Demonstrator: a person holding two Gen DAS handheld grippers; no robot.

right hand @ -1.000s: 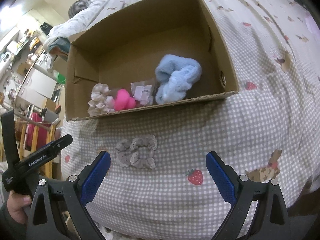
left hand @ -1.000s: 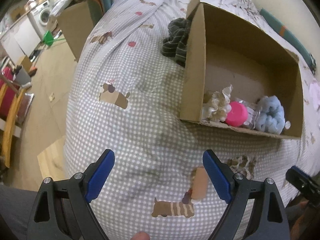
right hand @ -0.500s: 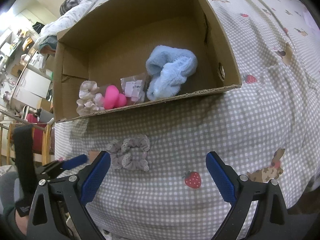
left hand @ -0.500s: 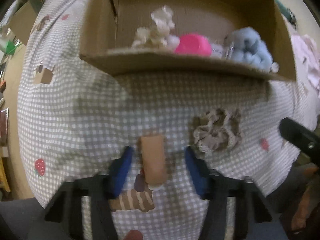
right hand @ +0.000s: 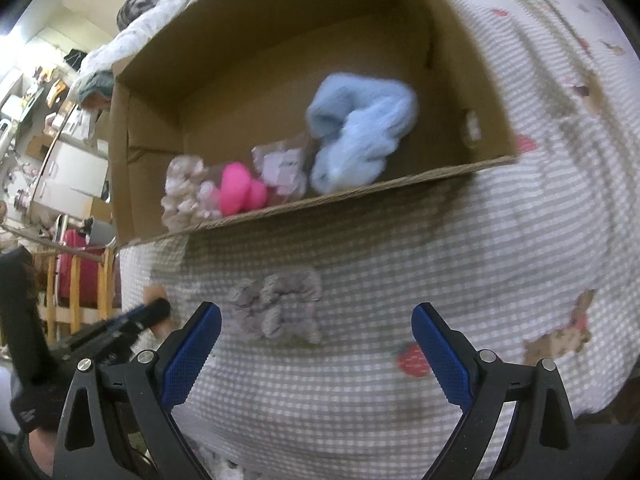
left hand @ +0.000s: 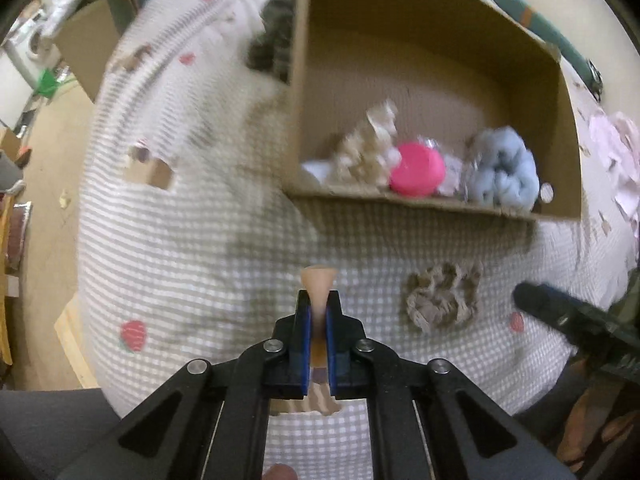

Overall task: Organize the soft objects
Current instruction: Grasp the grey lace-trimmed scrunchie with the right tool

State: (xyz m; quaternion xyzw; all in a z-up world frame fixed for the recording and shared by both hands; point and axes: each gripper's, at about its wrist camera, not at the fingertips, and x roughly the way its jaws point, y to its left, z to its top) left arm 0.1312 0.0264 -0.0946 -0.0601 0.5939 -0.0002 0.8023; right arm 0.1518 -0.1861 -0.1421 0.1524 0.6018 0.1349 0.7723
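Observation:
My left gripper (left hand: 318, 308) is shut on a peach-coloured soft sponge (left hand: 319, 280), squeezed flat between the blue pads, just above the checked bedspread (left hand: 192, 248). A grey scrunchie (left hand: 444, 300) lies on the bedspread to its right; it also shows in the right wrist view (right hand: 278, 308). My right gripper (right hand: 316, 344) is open and empty, just in front of the scrunchie. The cardboard box (left hand: 408, 200) beyond holds a beige scrunchie (left hand: 370, 152), a pink soft ball (left hand: 418, 168), a small packet (right hand: 282, 168) and a blue fluffy scrunchie (left hand: 502, 170).
A dark striped cloth (left hand: 272, 44) lies left of the box. A pale pink cloth (left hand: 616, 148) lies at the right. The bed's left edge drops to a wooden floor (left hand: 48, 176). A second cardboard box (left hand: 86, 46) stands beyond. The left gripper shows in the right wrist view (right hand: 132, 320).
My left gripper closed on the peach sponge and lifted it off the bedspread. My right gripper moved a little closer to the grey scrunchie and stayed open.

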